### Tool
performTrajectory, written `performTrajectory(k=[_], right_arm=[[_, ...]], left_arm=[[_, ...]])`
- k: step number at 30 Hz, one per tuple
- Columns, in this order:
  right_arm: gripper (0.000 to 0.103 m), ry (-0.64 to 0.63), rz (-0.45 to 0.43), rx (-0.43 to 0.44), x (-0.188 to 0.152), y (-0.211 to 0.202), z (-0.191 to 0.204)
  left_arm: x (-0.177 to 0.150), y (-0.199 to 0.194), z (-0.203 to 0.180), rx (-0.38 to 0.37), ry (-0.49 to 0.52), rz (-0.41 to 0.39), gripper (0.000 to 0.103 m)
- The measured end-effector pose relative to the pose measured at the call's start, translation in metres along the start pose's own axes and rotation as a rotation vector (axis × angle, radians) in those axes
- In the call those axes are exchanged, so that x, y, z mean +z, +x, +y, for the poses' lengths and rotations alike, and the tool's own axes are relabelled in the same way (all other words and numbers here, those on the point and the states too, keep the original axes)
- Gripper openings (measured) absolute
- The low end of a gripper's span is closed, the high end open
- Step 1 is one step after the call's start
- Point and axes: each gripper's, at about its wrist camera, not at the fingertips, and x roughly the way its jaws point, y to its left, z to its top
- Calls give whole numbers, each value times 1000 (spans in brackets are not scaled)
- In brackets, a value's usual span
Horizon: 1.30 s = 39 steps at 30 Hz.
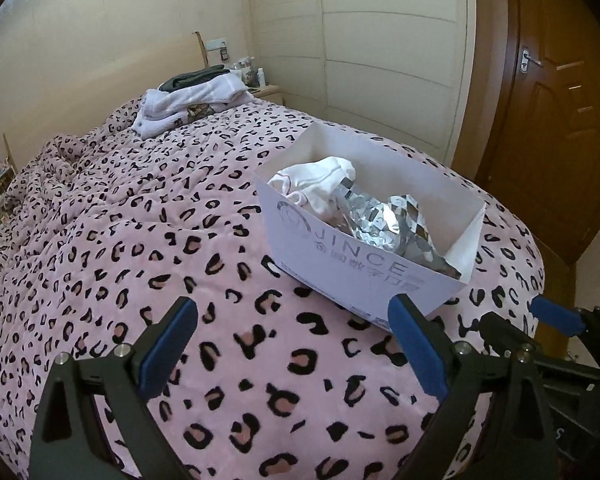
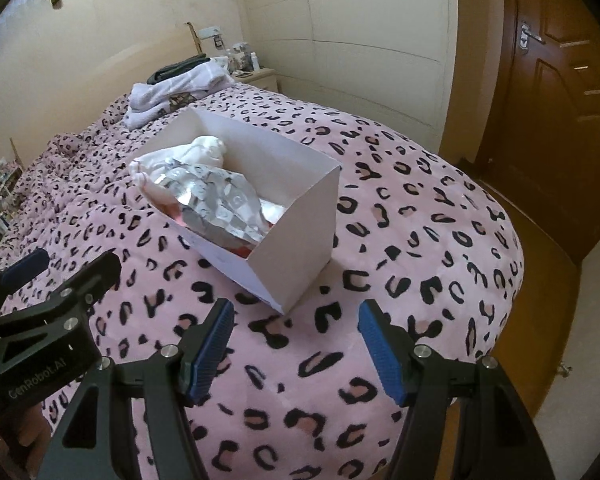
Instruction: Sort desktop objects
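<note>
Here, through the left wrist camera, my left gripper (image 1: 290, 344) hangs low over the pink leopard-print bedspread (image 1: 112, 264), its blue pads spread wide with nothing between them. Just ahead and to the right sits the white cardboard box (image 1: 340, 276), open at the top. Inside it lie a white cloth (image 1: 320, 184) and a crumpled silver foil bag (image 1: 384, 220), the bag leaning against the cloth. The other gripper's tip pokes in at the right edge.

From the right wrist camera, my right gripper (image 2: 294, 346) hovers above the bedspread too, fingers set fairly wide apart and empty, the box (image 2: 300, 236) just beyond them. The cloth (image 2: 204, 152) and foil bag (image 2: 216, 204) fill it nearly to the rim. Folded towels (image 2: 168, 96) are stacked far back on the bed.

I see no loose items on the cover near the box. That fits either sorting finished, with everything gathered in, or the box waiting to be emptied and its contents separated. I can't settle which from here, so I would hold both grippers clear of the box wall.
</note>
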Motion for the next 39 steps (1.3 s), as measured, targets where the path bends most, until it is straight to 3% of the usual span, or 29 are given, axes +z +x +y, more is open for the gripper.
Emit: performTrajectory(k=[10,39], right_arm=[[67,-15,-3,-57,8,13,5],[67,-22,16,-100,15,20,4]], left_arm=[[8,14,4,19,-2,2,97],[11,23,1,-13,-6,27,97]])
